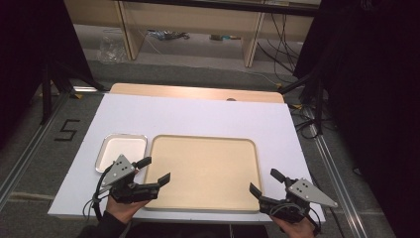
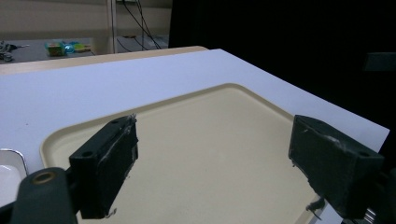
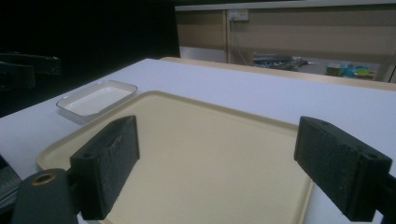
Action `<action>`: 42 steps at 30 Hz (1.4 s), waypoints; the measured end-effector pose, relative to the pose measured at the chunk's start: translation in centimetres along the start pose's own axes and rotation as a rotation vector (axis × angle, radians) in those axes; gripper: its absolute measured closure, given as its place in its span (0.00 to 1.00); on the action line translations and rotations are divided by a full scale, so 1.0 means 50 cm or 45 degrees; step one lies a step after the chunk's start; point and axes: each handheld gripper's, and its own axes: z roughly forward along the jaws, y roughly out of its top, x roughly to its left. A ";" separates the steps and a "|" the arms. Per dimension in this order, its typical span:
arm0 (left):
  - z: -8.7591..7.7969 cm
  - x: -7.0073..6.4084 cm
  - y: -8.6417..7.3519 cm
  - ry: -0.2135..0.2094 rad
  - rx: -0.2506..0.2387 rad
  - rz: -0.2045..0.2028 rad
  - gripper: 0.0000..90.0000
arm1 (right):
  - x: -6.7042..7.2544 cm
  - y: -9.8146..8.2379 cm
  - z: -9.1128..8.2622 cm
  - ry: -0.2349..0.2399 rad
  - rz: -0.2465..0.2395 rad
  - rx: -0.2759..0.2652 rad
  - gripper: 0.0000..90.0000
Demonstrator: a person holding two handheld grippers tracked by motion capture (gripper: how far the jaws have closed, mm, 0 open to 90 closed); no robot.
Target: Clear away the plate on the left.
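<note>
The small white rectangular dish with a metal rim [image 2: 9,172] is cut off at the left gripper view's edge. Colourful clutter on the far floor [image 3: 348,70] is too blurred to identify.

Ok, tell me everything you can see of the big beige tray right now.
The beige tray is a large rounded-corner rectangle with a low raised rim, and it looks like matte plastic. It lies flat on the white tabletop, long side across, near the front edge, and nothing lies in it. A small white metal-rimmed dish sits just beside its left end. The left claw hangs open over its front-left corner, and the right claw is open at its front-right corner; whether either touches the tray I cannot tell.
</note>
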 end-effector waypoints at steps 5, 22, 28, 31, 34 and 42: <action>0.000 0.001 0.000 0.000 0.000 0.002 0.17 | 0.000 0.000 0.000 0.000 0.000 0.001 0.17; 0.004 0.031 0.003 0.018 0.045 0.000 0.18 | 0.000 0.000 0.001 -0.013 -0.011 0.010 0.17; 0.006 0.050 0.002 0.061 0.065 -0.029 0.18 | 0.001 0.000 -0.001 -0.010 -0.006 0.014 0.17; 0.009 0.055 0.002 0.079 0.080 -0.025 0.18 | 0.000 0.000 0.000 -0.008 -0.011 0.015 0.17; 0.009 0.061 0.003 0.105 0.093 -0.024 0.18 | 0.000 0.000 0.000 -0.008 -0.006 0.008 0.17; 0.004 0.095 0.004 0.164 0.111 -0.030 0.18 | 0.001 0.000 -0.001 -0.010 -0.007 0.015 0.17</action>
